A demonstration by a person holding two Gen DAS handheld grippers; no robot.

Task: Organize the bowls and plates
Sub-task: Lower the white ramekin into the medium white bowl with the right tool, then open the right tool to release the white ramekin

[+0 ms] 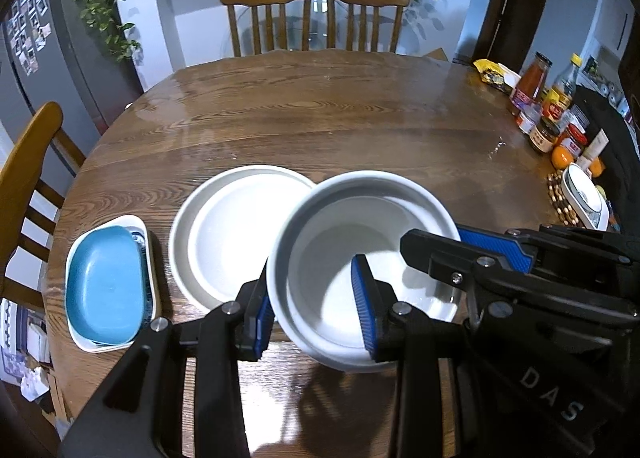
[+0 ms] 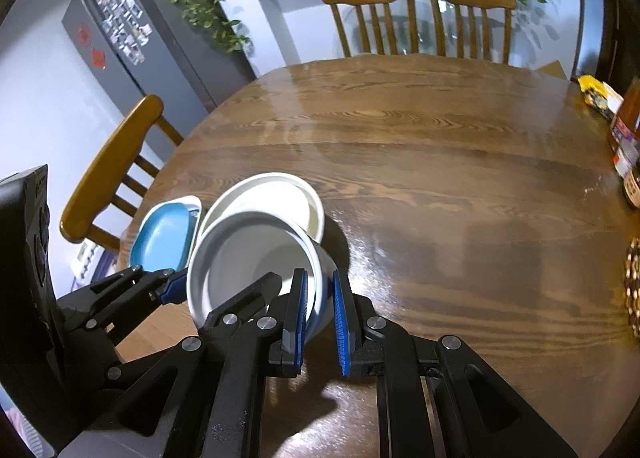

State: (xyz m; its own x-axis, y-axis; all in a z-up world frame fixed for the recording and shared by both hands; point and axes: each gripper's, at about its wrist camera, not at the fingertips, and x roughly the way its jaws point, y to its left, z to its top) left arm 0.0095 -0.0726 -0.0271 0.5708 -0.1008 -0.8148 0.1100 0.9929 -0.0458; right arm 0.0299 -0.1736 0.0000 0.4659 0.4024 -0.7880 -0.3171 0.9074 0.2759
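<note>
1. my left tongs [image 1: 316, 310] pinch the near-left rim of the white bowl [image 1: 360, 258], one blue pad outside the wall and the other inside the bowl; the jaws stand only as far apart as the wall is thick.
2. my right tongs [image 2: 320, 310] grip the same bowl [image 2: 256, 258] on its right wall, one pad inside, one outside, nearly closed on the thin rim.
3. in the left wrist view the right tongs [image 1: 472, 254] come in from the right and reach over the bowl's far-right edge.
4. in the right wrist view the left tongs [image 2: 172, 286] show at the bowl's left edge.
5. the bowl is held off the bench [image 1: 320, 118], tilted, with its shadow on the wood below it; its rim overlaps the right edge of the white plate [image 1: 236, 234] from my view.
6. the white plate [image 2: 288, 194] lies flat on the bench [image 2: 440, 178], just behind and left of the bowl.
7. left of the plate, near the bench edge, a blue dish [image 1: 106, 286] sits nested in a white rectangular dish [image 1: 154, 258].
8. jars and bottles [image 1: 548, 110] crowd the far right edge of the bench, well apart from the bowl.
9. two wooden chairs [image 1: 316, 18] stand at the far side.
</note>
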